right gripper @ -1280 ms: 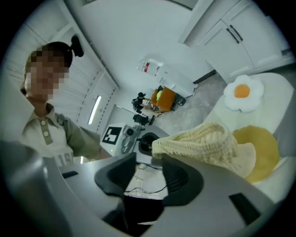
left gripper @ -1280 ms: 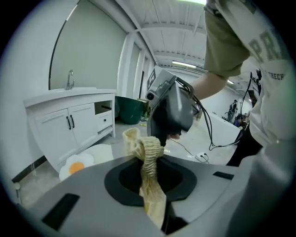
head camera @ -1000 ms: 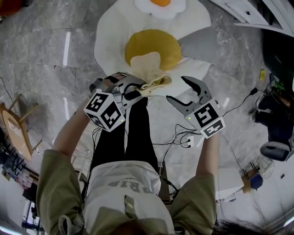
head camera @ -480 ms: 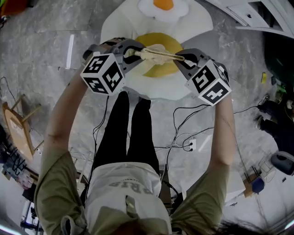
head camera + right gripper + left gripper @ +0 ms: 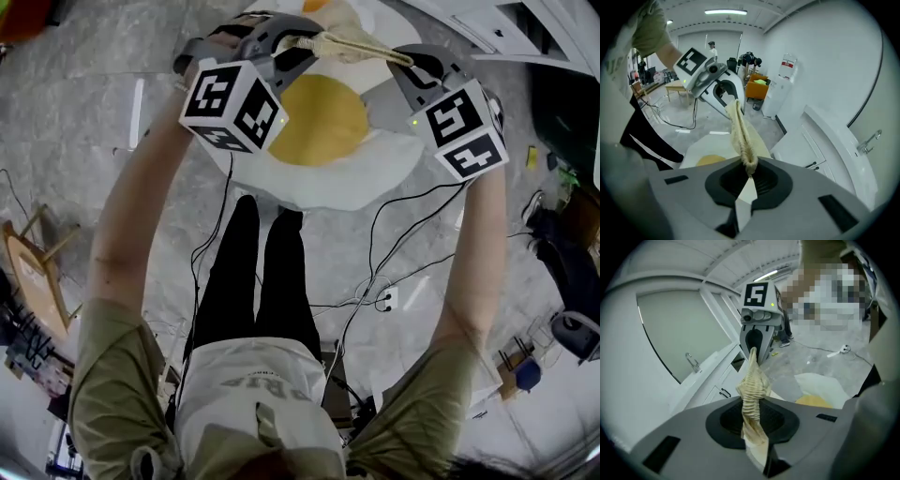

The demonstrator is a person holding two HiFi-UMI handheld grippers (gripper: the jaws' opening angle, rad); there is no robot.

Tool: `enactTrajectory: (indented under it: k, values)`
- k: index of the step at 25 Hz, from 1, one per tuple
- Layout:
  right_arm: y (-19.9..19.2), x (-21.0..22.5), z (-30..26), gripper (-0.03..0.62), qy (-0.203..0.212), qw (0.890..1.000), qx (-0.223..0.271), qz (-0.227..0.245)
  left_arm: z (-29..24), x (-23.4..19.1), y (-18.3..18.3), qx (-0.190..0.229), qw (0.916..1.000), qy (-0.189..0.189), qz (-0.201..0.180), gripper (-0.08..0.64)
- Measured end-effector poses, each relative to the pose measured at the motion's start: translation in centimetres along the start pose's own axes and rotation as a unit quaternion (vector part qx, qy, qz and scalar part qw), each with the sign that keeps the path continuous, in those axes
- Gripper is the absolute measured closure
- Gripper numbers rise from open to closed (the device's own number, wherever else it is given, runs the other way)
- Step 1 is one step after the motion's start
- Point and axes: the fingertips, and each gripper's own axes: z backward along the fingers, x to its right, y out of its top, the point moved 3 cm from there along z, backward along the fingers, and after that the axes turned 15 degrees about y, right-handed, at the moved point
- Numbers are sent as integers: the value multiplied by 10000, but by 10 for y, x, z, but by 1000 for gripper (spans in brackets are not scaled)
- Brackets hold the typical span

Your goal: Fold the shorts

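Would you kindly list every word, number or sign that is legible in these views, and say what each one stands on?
"RIS": only a guess. These are dark letters on the person's white top, creased and upside down.
Marker cubes, left and right: black-and-white square patterns, no text.
Red label on the white unit: too small to read.
Nothing else is legible.

The shorts [image 5: 352, 44] are stretched between my left claw [image 5: 287, 42] and my right claw [image 5: 409, 64], above the mat [image 5: 323, 183] that lies on the floor [image 5: 84, 103] before my legs [image 5: 262, 272].
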Motion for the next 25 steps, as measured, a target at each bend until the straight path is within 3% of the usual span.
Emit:
enactTrajectory:
  k: [2, 5, 10, 14, 17, 23, 25]
  values:
    - [-11, 0, -14, 565, -174, 9995, -215, 157, -12, 16, -14, 7, 10000, 47, -66, 493]
    - [-38, -25, -51, 565, -112, 9985, -457, 275, -20, 62, -44, -100, 9989, -325, 319, 492]
    - [-119, -113, -144, 565, 116, 9973, -720, 126, -18, 197, -105, -526, 9918, -986, 614, 491]
    - [-180, -198, -213, 565, 747, 9930, -724, -560, 3, 317, -144, -956, 9753, -1655, 1112, 491]
    - [-208, -254, -241, 565, 1308, 9856, -771, -746, 26, 382, -158, -1151, 9625, -1993, 1435, 489]
    - [-237, -312, -268, 565, 2138, 9692, -1005, -699, 43, 443, -172, -1437, 9442, -2284, 1891, 489]
    - [-242, -325, -269, 565, 2420, 9613, -1105, -721, 48, 455, -171, -1462, 9415, -2344, 1932, 488]
